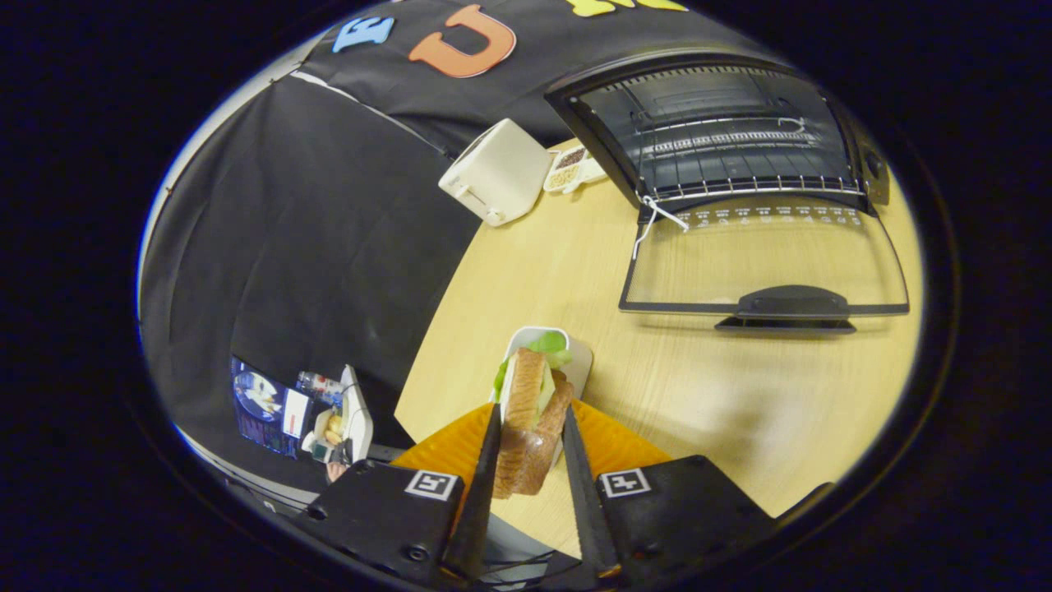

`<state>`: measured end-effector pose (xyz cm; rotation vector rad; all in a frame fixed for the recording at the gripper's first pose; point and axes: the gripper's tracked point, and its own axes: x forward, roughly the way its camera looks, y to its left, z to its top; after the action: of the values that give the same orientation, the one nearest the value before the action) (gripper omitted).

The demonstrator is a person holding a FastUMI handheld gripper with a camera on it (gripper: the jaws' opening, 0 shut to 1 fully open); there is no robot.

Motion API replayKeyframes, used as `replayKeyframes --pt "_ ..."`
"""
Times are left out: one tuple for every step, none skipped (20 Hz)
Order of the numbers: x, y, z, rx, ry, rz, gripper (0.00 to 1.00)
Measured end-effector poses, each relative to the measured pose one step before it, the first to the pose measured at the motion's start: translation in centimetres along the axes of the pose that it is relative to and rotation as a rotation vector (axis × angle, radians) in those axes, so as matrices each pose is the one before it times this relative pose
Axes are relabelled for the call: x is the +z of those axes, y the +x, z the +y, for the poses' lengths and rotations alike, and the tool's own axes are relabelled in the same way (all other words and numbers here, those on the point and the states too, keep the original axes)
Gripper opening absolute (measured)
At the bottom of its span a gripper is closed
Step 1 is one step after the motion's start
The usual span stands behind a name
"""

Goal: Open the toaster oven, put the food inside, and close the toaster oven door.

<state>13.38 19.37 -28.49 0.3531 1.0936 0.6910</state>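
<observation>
Gripper view: gripper narrowly spread, both fingers pressed against the sides of a brown-bread sandwich with green lettuce and pale filling. Sandwich pinched between them, standing on edge. Its long axis runs forward along the fingers, lettuce end pointing away from the gripper, toward the far side of the light wooden table.

Landmark = black toaster oven, at the table's far side. Its glass door is folded fully down, lying flat toward the gripper, dark handle at the near edge. Wire rack visible inside the cavity. A white cord hangs at the oven's left hinge corner.

Sandwich sits well apart from the oven, on the near side and left of the door. Directly under and beyond the sandwich: small white rectangular tray; an orange plate lies beneath the fingers.

Left of the oven: white slot toaster, and between the two a small white divided dish of grains.
</observation>
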Motion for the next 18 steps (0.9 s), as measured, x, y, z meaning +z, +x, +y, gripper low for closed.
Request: replayKeyframes --pt "0.139 0.057 0.180 0.01682 0.02963 0.00074 0.47" --pt "0.025 -0.221 0.125 0.01358 0.02944 -0.00023 0.43" --pt "0.107 -0.096 0.115 0.01149 0.02712 -0.00505 0.41" --pt "0.093 -0.184 -0.070 0.00813 0.01870 -0.00259 0.39" --pt "0.202 -0.186 0.089 0.01116 0.01904 -0.00919 0.38" --pt "0.054 -0.156 0.199 0.01410 0.01523 -0.00676 0.37" --pt "0.187 -0.302 0.229 0.01722 0.01697 -0.00678 0.36" --pt "0.163 -0.386 0.371 0.02204 0.02048 -0.00780 0.36" --pt "0.419 -0.257 0.365 0.02227 0.02590 -0.01500 0.36" --pt "0.340 -0.231 0.157 0.01499 0.01480 -0.00921 0.36" --pt "0.291 -0.266 -0.067 0.00945 0.00746 -0.00152 0.36" --pt "0.530 -0.332 0.194 0.01823 0.00976 -0.01434 0.36" --pt "0.594 -0.234 0.167 0.01962 0.01250 -0.01444 0.36" --pt "0.601 -0.401 0.319 0.02870 0.01198 -0.01833 0.36" --pt "0.471 -0.601 0.313 0.02757 0.00487 -0.01350 0.35" --pt "0.733 -0.713 0.557 0.03170 0.00618 -0.02389 0.36" --pt "0.932 -0.517 0.366 0.02687 0.00727 -0.02988 0.35" --pt "0.916 -0.345 0.476 0.02403 0.00924 -0.03403 0.35"
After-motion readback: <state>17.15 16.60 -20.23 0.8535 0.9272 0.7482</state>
